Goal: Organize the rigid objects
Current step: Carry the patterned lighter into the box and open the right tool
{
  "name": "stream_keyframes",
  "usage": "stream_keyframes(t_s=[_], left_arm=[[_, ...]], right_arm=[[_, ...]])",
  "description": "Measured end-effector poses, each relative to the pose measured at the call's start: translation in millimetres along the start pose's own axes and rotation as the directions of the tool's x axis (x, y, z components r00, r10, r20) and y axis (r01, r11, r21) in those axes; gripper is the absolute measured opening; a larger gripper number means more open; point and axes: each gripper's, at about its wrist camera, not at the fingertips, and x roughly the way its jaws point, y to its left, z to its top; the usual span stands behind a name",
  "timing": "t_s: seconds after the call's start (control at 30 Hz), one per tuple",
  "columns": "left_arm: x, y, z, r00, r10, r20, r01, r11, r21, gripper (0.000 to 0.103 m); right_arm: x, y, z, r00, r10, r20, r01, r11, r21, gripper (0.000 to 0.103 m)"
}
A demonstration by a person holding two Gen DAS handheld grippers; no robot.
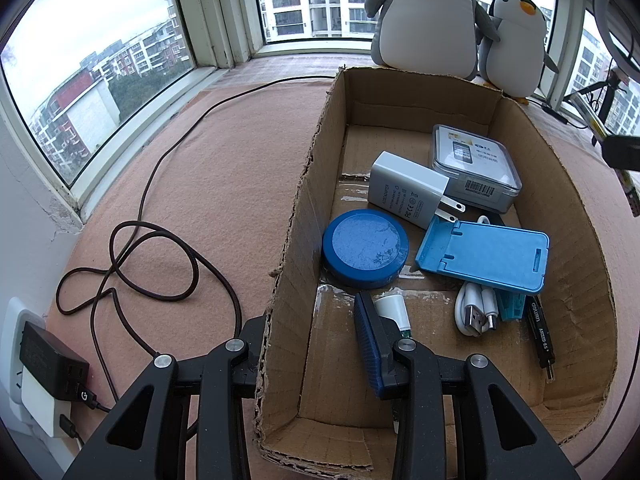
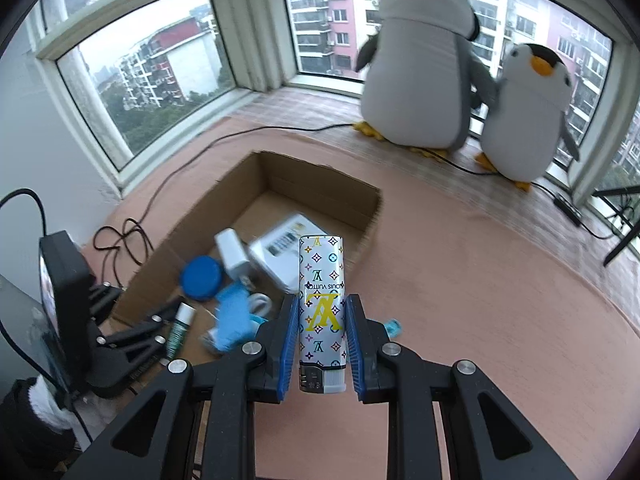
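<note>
One lighter (image 2: 321, 312) clenched by right fingers (image 2: 289, 344); left fingers (image 1: 370, 344) spread astride box (image 1: 292, 240) wall.

Inside the cardboard box (image 1: 568, 240), the round tin (image 1: 365, 249) lies left of the phone stand (image 1: 484, 254).

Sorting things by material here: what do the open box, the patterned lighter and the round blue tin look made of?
The open box looks like plain brown corrugated cardboard, matte, with ragged torn edges. The patterned lighter seems to have a glossy printed sleeve, metal or plastic, with reflections on its top, over a clear plastic base. The round blue tin could be painted metal or plastic; its scuffed satin top leaves that open.
</note>
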Motion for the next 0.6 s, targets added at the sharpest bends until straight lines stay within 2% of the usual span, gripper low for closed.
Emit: stream_keyframes(t_s=[0.3, 0.6], left_arm=[[0.1, -0.1, -0.1, 1.0, 0.0, 0.0, 0.0, 1.0, 0.0, 0.037], [0.2, -0.2, -0.2, 1.0, -0.001, 0.001, 0.001, 1.0, 0.0, 0.037]], right_arm=[[16.7, 27.0, 10.5, 0.999, 0.047, 0.001, -0.047, 0.999, -0.005, 0.021], [39.0, 42.8, 15.9, 0.997, 0.067, -0.041, -0.068, 0.997, -0.023, 0.021]])
